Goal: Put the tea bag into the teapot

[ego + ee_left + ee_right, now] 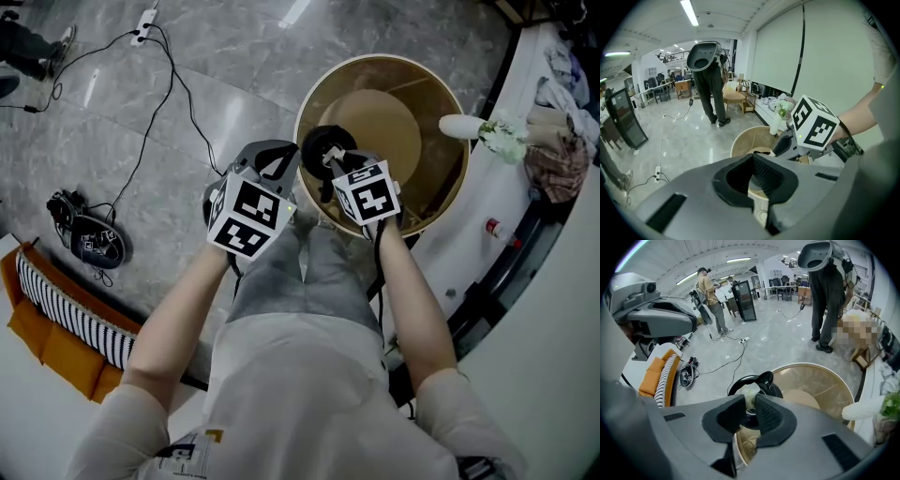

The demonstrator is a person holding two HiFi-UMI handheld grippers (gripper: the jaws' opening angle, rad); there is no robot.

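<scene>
Claws first, and the right claw [750, 398] has its jaws pinched in on the tea bag [749, 390], a pale crumple showing just above the pads. The left claw [752, 157] has its tips together with nothing between them, so it sits idle beside its partner. Right below the bag we see the black teapot [765, 379], round mouth facing up, standing near the edge of the round glass-topped counter [813, 365]. So the bag hangs over the pot, not yet inside as far as we can judge.

We reckon it handles as a light, soft, limp thing: thin paper that tears under a hard squeeze and may cling to ribbed pads. The hold belongs on its top edge, leaving the body free to drop. The pot looks heavy enough to stay put.

Further out, both forearms reach forward and down, hands side by side, the right over the pot, the left just beside it near the counter's rim. A white vase [464, 127] stands well apart.
</scene>
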